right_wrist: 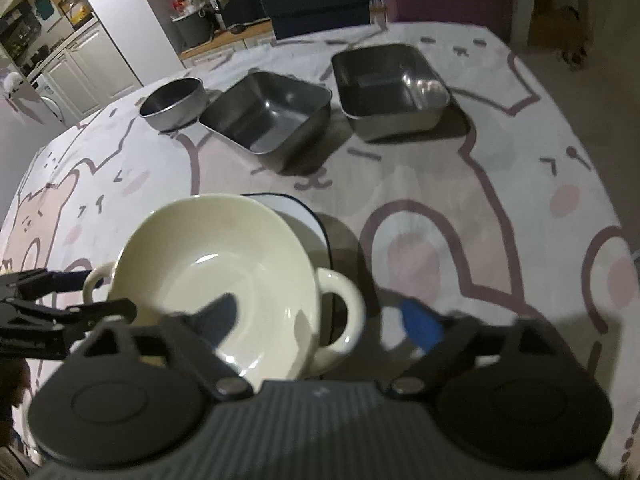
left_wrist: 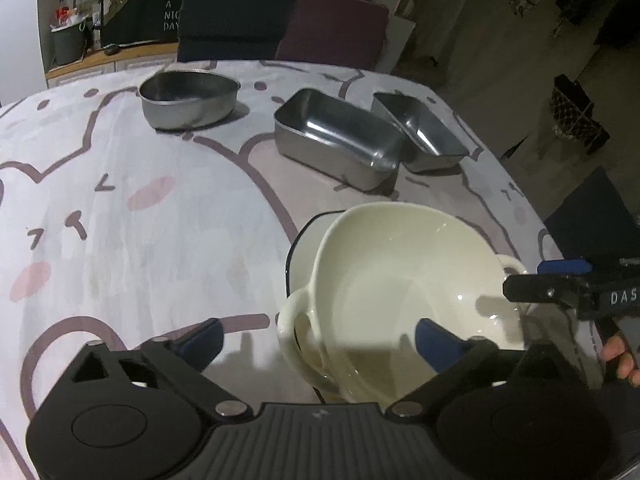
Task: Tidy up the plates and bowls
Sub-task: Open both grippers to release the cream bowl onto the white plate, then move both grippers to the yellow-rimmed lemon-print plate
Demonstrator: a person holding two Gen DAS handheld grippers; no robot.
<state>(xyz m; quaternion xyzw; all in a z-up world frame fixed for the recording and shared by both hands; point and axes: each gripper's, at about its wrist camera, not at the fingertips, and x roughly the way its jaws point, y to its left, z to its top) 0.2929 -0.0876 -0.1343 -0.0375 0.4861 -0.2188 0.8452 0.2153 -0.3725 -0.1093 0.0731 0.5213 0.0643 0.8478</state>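
A cream two-handled bowl (left_wrist: 400,280) (right_wrist: 208,264) rests tilted in a white dish with a dark rim (left_wrist: 304,248) (right_wrist: 296,208) on the patterned tablecloth. My left gripper (left_wrist: 318,338) (right_wrist: 96,292) is open and straddles the bowl's left handle, one blue pad inside the bowl and the other outside, neither pressing. My right gripper (right_wrist: 322,318) (left_wrist: 532,280) is open too and straddles the right handle the same way. Farther back stand a round steel bowl (left_wrist: 188,98) (right_wrist: 172,104) and two rectangular steel containers (left_wrist: 336,136) (left_wrist: 420,132) (right_wrist: 268,120) (right_wrist: 388,88).
A dark chair (left_wrist: 236,16) and a purple chair (left_wrist: 332,28) stand at the table's far edge. The table's edge curves away on the right, with dark floor beyond. A person's hand (left_wrist: 618,356) holds the right gripper.
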